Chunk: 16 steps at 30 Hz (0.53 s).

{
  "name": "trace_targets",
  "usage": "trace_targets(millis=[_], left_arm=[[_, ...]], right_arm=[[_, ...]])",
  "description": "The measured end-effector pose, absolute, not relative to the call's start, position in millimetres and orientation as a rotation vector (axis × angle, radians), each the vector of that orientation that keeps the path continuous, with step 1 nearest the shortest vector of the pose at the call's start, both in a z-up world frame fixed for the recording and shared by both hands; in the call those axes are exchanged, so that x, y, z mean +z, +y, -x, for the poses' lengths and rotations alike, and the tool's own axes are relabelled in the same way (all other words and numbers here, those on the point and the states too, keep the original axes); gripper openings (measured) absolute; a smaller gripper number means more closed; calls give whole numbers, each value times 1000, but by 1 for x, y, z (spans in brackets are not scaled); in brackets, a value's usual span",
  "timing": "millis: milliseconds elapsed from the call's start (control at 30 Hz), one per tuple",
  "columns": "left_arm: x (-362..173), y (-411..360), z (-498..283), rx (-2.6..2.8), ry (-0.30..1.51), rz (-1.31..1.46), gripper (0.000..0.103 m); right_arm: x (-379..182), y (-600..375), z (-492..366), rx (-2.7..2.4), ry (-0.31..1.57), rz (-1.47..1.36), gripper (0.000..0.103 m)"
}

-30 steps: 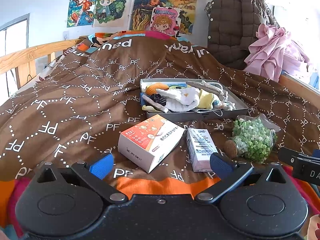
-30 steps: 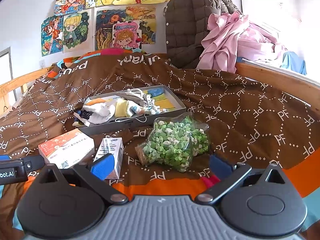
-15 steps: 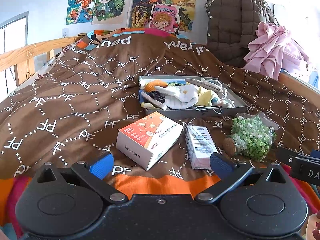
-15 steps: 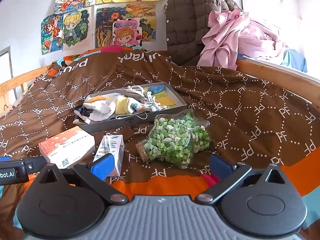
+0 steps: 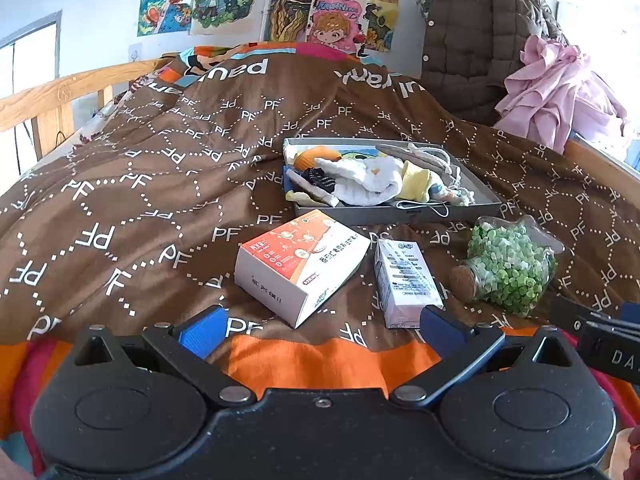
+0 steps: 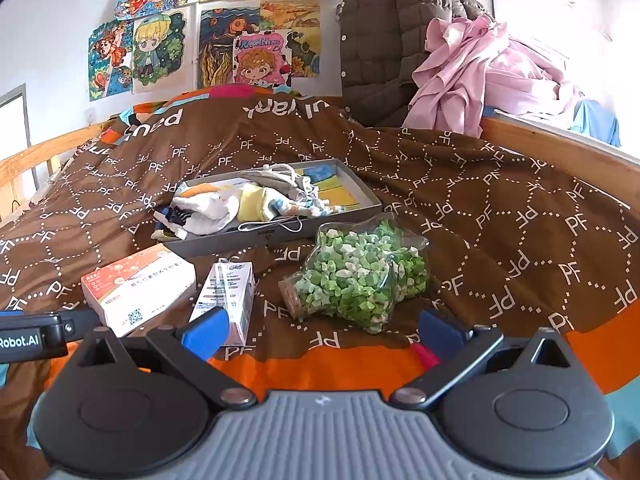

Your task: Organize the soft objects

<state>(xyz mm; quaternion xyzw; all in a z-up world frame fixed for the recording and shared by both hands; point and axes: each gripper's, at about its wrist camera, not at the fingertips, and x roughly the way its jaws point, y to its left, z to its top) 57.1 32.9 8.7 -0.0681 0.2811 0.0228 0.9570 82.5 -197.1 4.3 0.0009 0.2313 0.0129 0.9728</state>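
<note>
Fabric items (socks, a mask) already fill the grey tray beyond the spread, empty left gripper and right gripper; sorting appears largely done, with only boxes and a jar lying directly ahead.

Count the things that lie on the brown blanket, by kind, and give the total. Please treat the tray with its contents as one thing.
Cardboard boxes: 2, an orange-and-white box and a small white carton
Star-shaped jars of green paper stars: 1
Grey trays of soft items: 1
Total: 4
</note>
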Motion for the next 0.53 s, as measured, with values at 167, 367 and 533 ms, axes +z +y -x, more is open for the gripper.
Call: trace_targets(millis=[167, 367, 533], left_arm=[[7, 33, -59, 56, 584, 144, 102], [6, 31, -59, 43, 581, 136, 102], [6, 28, -59, 37, 569, 114, 102]], right_arm=[[3, -195, -84, 38, 474, 3, 103], [2, -192, -84, 49, 478, 15, 103], [2, -192, -84, 49, 479, 15, 103]])
